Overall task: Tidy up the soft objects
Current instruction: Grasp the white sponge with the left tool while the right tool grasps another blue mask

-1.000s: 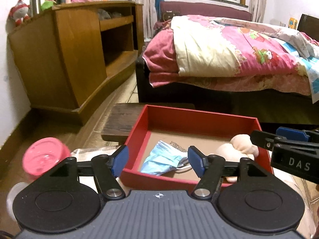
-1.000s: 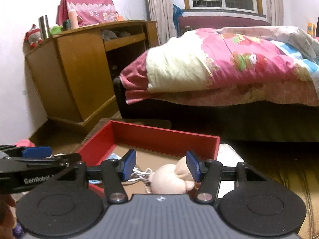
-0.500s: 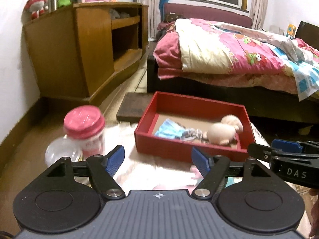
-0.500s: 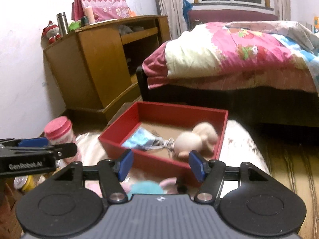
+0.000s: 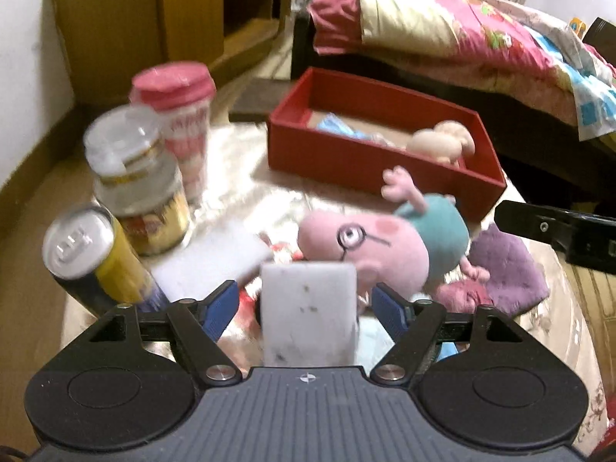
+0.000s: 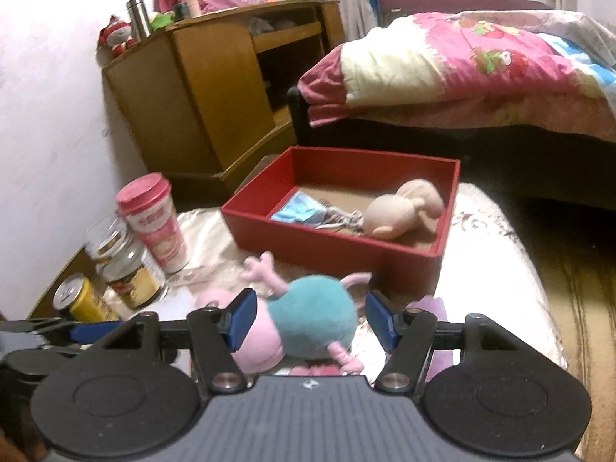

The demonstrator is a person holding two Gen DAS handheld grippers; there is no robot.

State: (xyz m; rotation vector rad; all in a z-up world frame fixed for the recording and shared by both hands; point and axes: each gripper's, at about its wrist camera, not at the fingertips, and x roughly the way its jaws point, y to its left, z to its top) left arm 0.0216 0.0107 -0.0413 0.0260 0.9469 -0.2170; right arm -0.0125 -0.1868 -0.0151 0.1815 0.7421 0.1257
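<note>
My right hand-held gripper (image 6: 310, 321) hangs partly open over the pig plush toy (image 6: 308, 317), pads clear of its teal body, which lies crosswise just short of the red box (image 6: 331, 248). My left hand-held gripper (image 5: 306, 310), jaws opening, straddles a white sponge block (image 5: 308, 308) untouched.
</note>
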